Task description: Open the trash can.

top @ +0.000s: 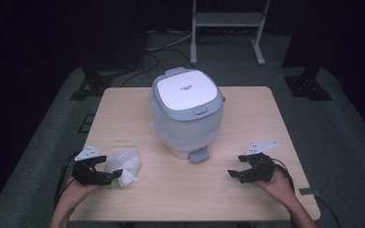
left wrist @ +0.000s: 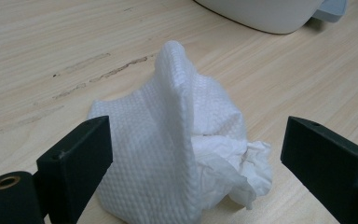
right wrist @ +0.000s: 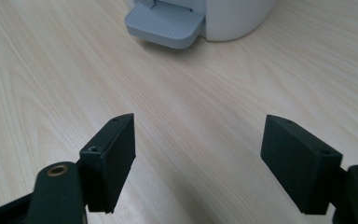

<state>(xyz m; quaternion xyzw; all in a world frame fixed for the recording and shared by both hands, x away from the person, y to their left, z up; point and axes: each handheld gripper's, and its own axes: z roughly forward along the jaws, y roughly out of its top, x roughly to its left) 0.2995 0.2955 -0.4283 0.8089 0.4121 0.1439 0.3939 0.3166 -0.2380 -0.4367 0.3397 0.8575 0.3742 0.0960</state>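
Note:
A crumpled white cloth (top: 125, 163) lies on the wooden table (top: 252, 114) at the front left. My left gripper (top: 110, 167) sits low at its left side, open. In the left gripper view the cloth (left wrist: 177, 121) rises in a peak between the two black jaws of this gripper (left wrist: 198, 135); the right jaw stands clear of it. A white rice cooker (top: 186, 111) with a grey-rimmed lid stands mid-table, a grey tab (top: 198, 155) at its foot. My right gripper (top: 236, 165) rests at the front right, open (right wrist: 200, 123) over bare wood, facing the tab (right wrist: 164, 23).
Cables trail from both grippers over the table's front corners. Beyond the far edge are dark stand feet (top: 92, 85), floor cables and a white metal frame (top: 228, 28). Dark scuff marks (left wrist: 98, 70) streak the wood behind the cloth.

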